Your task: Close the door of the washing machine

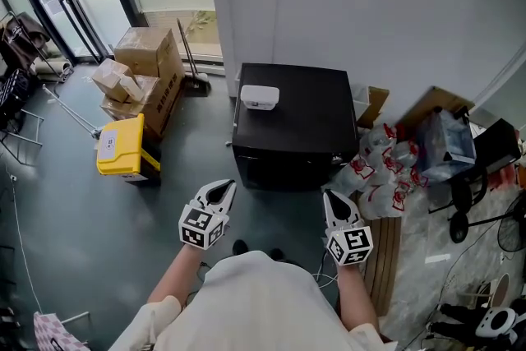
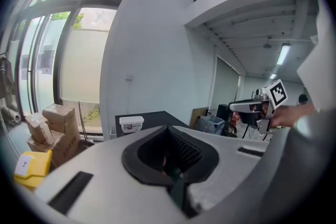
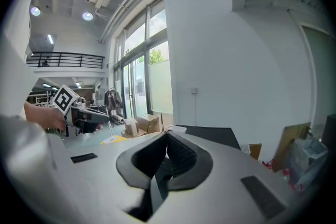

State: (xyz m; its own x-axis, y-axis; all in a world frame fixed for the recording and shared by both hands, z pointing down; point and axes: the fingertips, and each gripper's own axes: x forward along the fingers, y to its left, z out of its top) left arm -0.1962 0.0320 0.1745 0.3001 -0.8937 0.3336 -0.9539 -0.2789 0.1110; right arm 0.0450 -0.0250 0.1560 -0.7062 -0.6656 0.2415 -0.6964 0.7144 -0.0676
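I'm seeing the left gripper (image 2: 168, 132) with its jaws pressed together at the tips and nothing sitting between the ridged pads. The right gripper (image 3: 166, 137) is showing the same: jaws closed, empty. I'm holding both out in front of my body, level with each other and well apart, each pointing slightly downward toward the washing machine (image 1: 292, 123).

The machine is sitting on the grey floor (image 1: 99, 218) as a black box backed against the white wall (image 1: 370, 4), just ahead of both grippers and roughly between their lines. Neither gripper is touching it. Its dark front face is turning toward me, but I cannot tell from here how the door is standing. A white container (image 1: 260, 97) is resting on its top, near the left rear corner.

To the machine's right, white plastic bags (image 1: 374, 168) with red print are piling up beside it. To its left, well apart, a yellow bin (image 1: 122, 145) is sitting in front of stacked cardboard boxes (image 1: 148, 62).
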